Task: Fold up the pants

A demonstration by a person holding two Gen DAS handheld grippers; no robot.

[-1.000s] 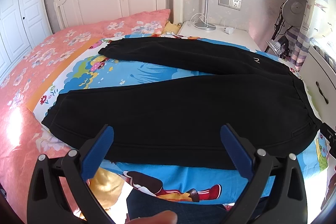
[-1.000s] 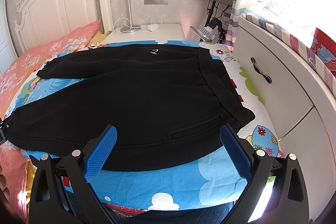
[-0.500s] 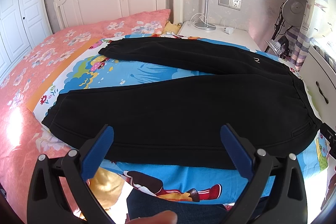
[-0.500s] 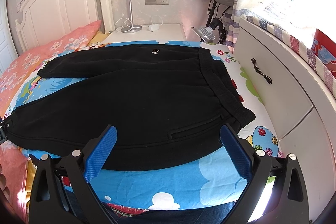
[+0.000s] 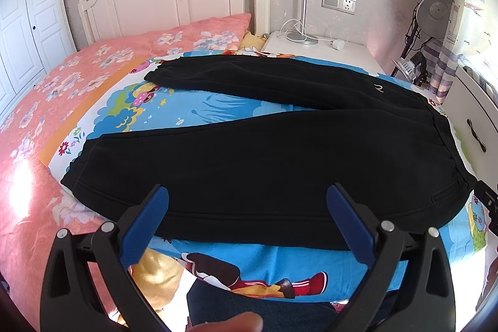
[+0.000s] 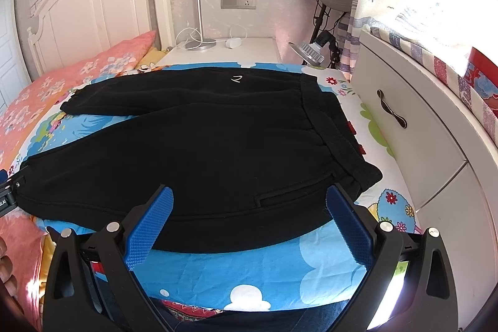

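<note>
Lying flat on the cartoon bedsheet [image 5: 218, 111], the black pants [image 5: 264, 164] are spread just beyond both released hand-held grippers — left [image 5: 247, 217], right [image 6: 249, 217] — and a small white logo [image 6: 236, 79] is seen, unreadable.

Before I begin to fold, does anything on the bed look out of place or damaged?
Nothing stands out. The black pants lie flat and unfolded on the cartoon sheet, legs spread apart, no visible damage.

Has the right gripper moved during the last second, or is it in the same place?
Yes, slightly. The right gripper has tipped a little: the grey wall socket and black pants sit slightly lower in its view than before.
</note>
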